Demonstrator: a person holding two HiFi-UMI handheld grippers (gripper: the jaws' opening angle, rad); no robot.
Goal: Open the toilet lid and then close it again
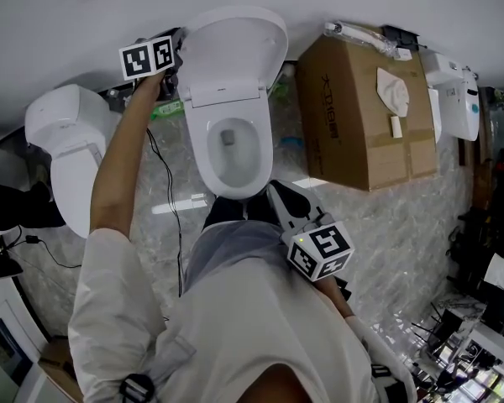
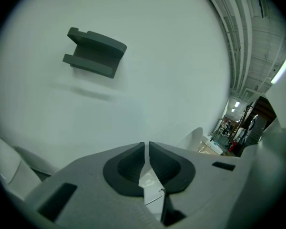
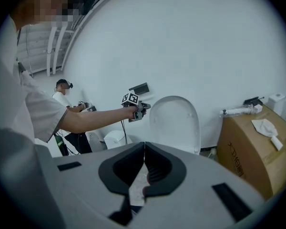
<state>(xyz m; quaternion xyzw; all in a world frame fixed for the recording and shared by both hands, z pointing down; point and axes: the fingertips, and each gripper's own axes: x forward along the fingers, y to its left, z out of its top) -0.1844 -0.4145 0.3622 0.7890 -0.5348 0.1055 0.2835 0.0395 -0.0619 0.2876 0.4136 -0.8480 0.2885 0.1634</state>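
Note:
The white toilet's lid (image 1: 231, 53) stands raised against the wall, and the bowl (image 1: 231, 154) is uncovered below it. My left gripper (image 1: 176, 61) is at the lid's upper left edge, shut with nothing between its jaws. I cannot tell whether it touches the lid. In the left gripper view the shut jaws (image 2: 147, 147) face the white wall, with the lid's edge (image 2: 194, 136) to their right. My right gripper (image 1: 296, 215) is held low by my body, shut and empty. The right gripper view looks past its jaws (image 3: 144, 149) at the upright lid (image 3: 175, 123) and the left gripper (image 3: 142, 109).
A large cardboard box (image 1: 361, 116) stands right of the toilet, with a white unit (image 1: 454, 99) beyond it. A second white toilet (image 1: 67, 141) sits at the left. A black cable (image 1: 172, 217) runs over the floor. A dark bracket (image 2: 93, 52) is on the wall. Another person (image 3: 64, 97) stands further left.

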